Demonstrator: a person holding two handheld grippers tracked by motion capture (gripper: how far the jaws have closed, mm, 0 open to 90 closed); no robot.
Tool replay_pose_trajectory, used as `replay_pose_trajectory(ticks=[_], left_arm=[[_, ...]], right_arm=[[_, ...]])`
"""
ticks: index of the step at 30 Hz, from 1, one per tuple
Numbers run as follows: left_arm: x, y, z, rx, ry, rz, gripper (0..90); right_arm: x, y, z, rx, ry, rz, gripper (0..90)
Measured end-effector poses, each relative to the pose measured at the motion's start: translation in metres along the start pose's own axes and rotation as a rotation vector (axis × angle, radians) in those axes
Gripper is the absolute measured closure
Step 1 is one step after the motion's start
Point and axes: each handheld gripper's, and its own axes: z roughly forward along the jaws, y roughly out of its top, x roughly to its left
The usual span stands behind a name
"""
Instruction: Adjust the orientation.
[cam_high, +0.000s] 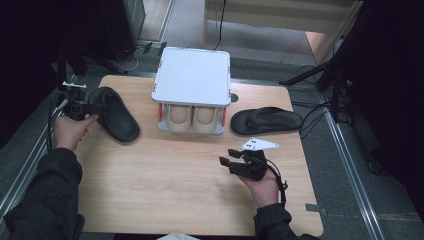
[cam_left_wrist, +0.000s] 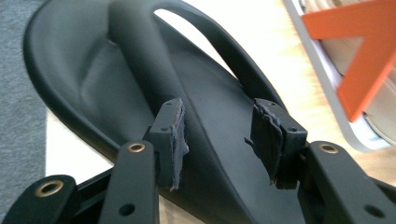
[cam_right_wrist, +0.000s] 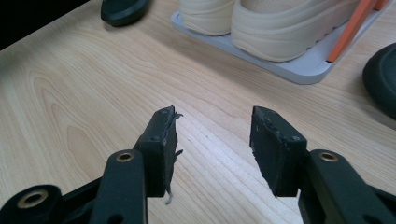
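A black slide sandal (cam_high: 115, 115) lies on the left of the wooden table (cam_high: 175, 190). My left gripper (cam_high: 91, 107) is at its outer end, held by a hand at the table's left edge. In the left gripper view the sandal (cam_left_wrist: 116, 84) lies under and between the jaws of this gripper (cam_left_wrist: 219, 116), which stand open with their pads off it. A black flip-flop (cam_high: 266, 121) lies on the right. My right gripper (cam_high: 227, 156) hovers open over bare wood in front of it, with nothing between its fingers (cam_right_wrist: 215, 121).
A white two-level rack (cam_high: 192, 75) with orange posts stands at the back centre, with a pair of beige shoes (cam_high: 192, 117) on its lower shelf. The right gripper view shows the shoes (cam_right_wrist: 280, 28) and shelf edge (cam_right_wrist: 299, 70) just ahead. Dark stands and cables surround the table.
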Motion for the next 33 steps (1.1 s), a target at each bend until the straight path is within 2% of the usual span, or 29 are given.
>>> replay_pose_trajectory(ticks=[1,3,10,16,21,23,29,33], left_arm=[[0.002,0.001,0.0,-0.012,0.002,0.001,54.0],[0.007,0.0,0.003,-0.033,0.002,-0.031,52.9],[0.016,-0.004,0.017,-0.01,0.035,-0.055,50.8],[0.018,-0.004,0.022,-0.02,0.027,-0.067,50.5],[0.016,-0.005,0.027,-0.016,0.009,-0.065,56.0],[0.014,-0.004,0.028,-0.01,0.02,-0.056,58.2],[0.017,-0.004,0.025,-0.01,0.008,-0.078,64.1],[0.015,-0.003,0.022,-0.014,0.016,-0.069,68.5]], right_arm=[[0.0,-0.001,-0.001,-0.001,-0.002,0.003,52.1],[-0.001,-0.002,-0.003,-0.003,-0.007,0.008,52.1],[-0.003,-0.004,-0.006,-0.009,-0.018,0.016,52.1],[-0.003,-0.004,-0.003,-0.002,-0.02,0.012,52.1],[-0.004,-0.004,-0.003,-0.001,-0.021,0.013,52.1],[-0.004,-0.004,-0.004,-0.002,-0.021,0.013,52.1],[-0.004,-0.004,-0.004,-0.001,-0.023,0.016,52.1],[-0.005,-0.004,-0.004,-0.001,-0.025,0.019,52.1]])
